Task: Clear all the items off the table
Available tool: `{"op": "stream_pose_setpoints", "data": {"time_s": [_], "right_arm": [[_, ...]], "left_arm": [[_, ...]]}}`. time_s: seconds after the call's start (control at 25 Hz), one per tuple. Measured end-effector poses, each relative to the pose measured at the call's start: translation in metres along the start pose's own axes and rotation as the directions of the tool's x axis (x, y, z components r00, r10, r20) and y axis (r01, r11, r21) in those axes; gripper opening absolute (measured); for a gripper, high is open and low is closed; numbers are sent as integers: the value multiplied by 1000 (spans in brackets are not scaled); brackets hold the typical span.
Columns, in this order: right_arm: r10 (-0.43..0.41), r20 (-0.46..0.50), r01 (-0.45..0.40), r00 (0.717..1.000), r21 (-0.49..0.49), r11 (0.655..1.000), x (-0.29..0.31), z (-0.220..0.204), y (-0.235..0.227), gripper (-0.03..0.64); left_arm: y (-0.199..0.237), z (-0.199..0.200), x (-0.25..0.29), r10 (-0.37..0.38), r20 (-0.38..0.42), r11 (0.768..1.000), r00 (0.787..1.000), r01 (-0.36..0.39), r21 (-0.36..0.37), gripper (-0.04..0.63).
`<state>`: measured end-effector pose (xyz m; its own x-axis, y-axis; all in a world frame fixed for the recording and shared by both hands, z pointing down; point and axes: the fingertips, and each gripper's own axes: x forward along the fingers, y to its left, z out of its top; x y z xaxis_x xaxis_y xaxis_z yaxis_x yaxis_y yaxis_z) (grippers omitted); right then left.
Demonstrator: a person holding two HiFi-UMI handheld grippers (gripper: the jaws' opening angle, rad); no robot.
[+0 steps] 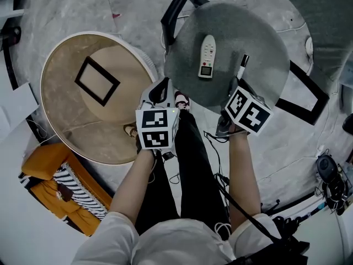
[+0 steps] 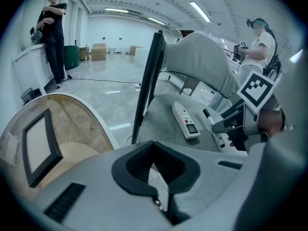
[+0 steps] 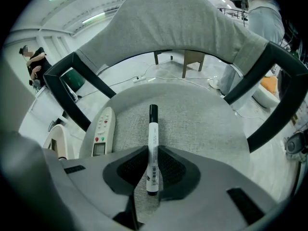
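Currently, right claw (image 3: pixel 153 171): pinching marker (image 3: pixel 152 138) over grey chair seat (image 3: pixel 207 129); cap end points away
Left claw (image 2: pixel 161 179): pressed together; empty
Remote (image 1: pixel 207 56): flat on seat; left of marker

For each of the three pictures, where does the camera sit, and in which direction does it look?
Head view: on the person's head, looking steeply down at the chair seat and round table; forearms, legs, left gripper and right gripper show.
Left gripper view: on the left gripper, looking along its jaws across the seat into the hall; the right gripper shows.
Right gripper view: on the right gripper, looking along its jaws, shut on the marker, towards the chair back.
Shared: all three show the remote and marker.
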<state>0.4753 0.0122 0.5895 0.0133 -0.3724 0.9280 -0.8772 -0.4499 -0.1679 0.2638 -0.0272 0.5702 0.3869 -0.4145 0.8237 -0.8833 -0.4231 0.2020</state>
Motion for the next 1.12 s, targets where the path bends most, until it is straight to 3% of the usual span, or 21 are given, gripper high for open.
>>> {"op": "stream_pose_setpoints", "data": {"time_s": [0.36, 0.56, 1.12], "right_arm": [[24, -15, -24, 1000, 28, 999, 8, 0, 2, 81], [35, -3, -35, 999, 41, 999, 7, 0, 1, 124], [13, 14, -13, 1000, 13, 1000, 0, -4, -1, 163]], "left_arm": [[-2, 3, 0, 6, -1, 1000, 1000, -6, 2, 0], [-3, -3, -1, 6, -11, 1000, 1000, -6, 4, 0], [2, -9, -11, 9, 0, 1000, 1000, -9, -16, 0]]}}
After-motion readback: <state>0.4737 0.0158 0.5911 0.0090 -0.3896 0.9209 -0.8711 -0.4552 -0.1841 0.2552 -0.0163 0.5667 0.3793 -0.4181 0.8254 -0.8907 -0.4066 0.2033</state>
